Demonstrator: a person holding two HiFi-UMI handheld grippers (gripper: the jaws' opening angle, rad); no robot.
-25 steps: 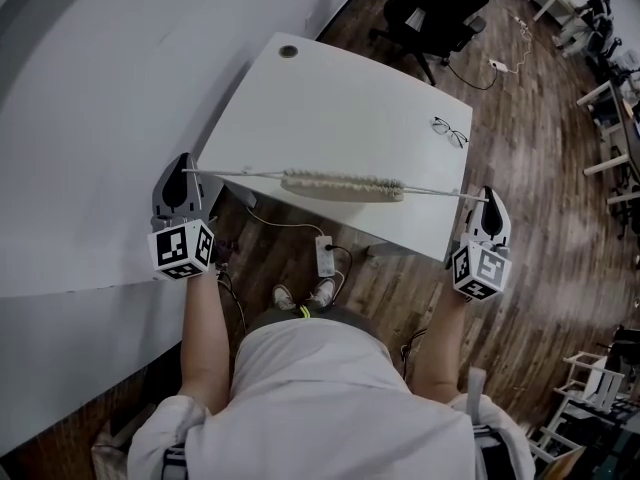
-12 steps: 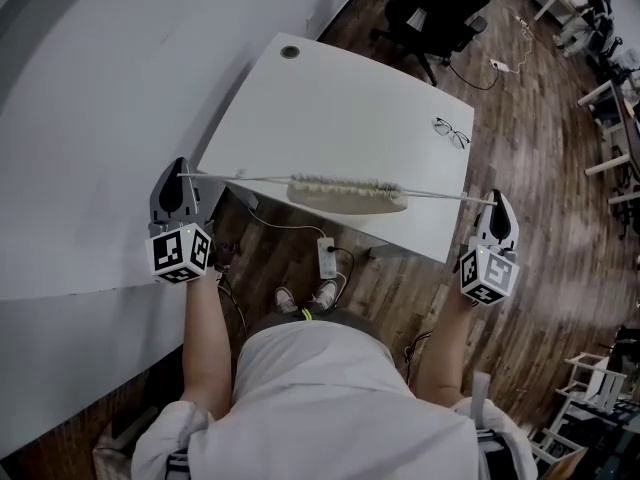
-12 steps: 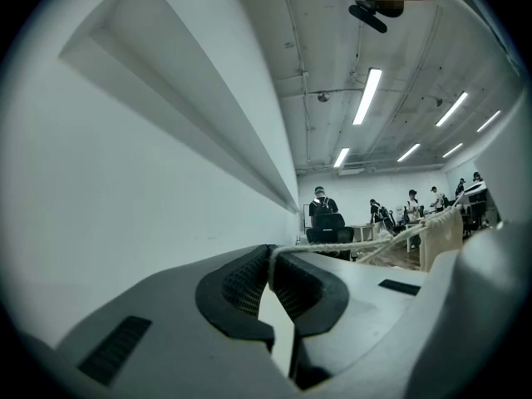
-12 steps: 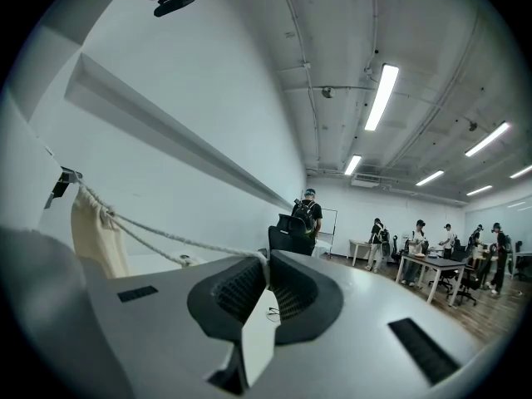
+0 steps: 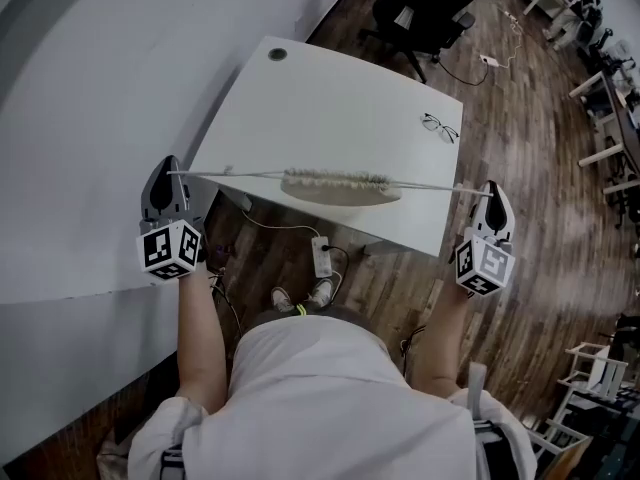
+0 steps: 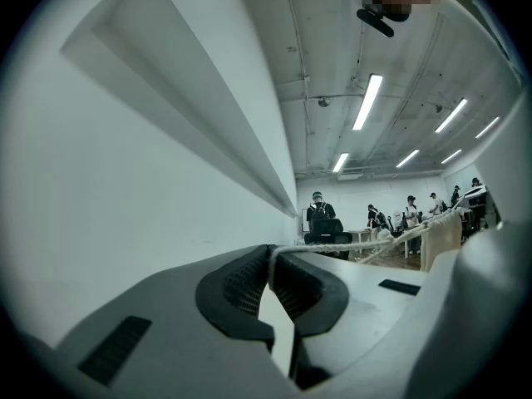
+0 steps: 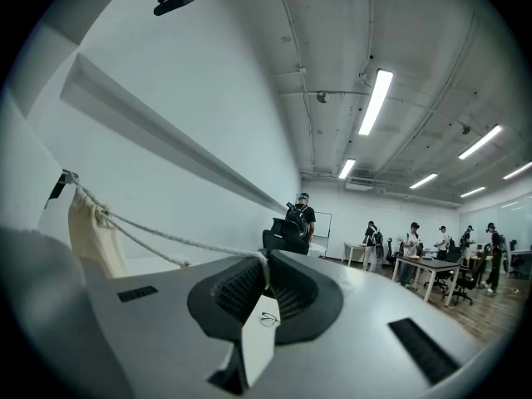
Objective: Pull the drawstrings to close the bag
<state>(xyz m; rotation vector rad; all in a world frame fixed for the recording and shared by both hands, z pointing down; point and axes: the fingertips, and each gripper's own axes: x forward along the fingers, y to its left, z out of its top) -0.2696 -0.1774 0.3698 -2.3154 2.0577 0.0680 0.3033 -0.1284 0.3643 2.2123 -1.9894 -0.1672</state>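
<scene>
- Bag (image 5: 340,190) lies on the white table (image 5: 330,98), the largest item present. It sits at the near edge, roughly midway between the two near corners, with its long side parallel to that edge.
- Person (image 5: 330,398) stands at the near edge, arms spread wide, one gripper in each hand.
- Office chair (image 5: 425,8), black, stands on the wood floor beyond the far edge of the table.
- Bag detail: beige fabric, with the mouth gathered into tight pleats along the side that faces the far edge.
- Left gripper (image 5: 168,174) is held just outside the near left corner, pointing level. Its jaws are pressed together on the left drawstring (image 5: 235,174), which is pinched between the ribbed pads.
- Right gripper (image 5: 492,190) is held just outside the near right corner, also level. Its jaws are clamped on the right drawstring (image 5: 430,185).
- Both drawstrings run straight and taut from the gathered mouth out to the jaws. In the right gripper view the right drawstring shows as two strands.
- Power strip (image 5: 320,256) lies on the floor below the near edge.
- Glasses (image 5: 438,127) lie near the right edge, well apart from the bag.
- Round hole (image 5: 277,54) is set in the far left corner.
</scene>
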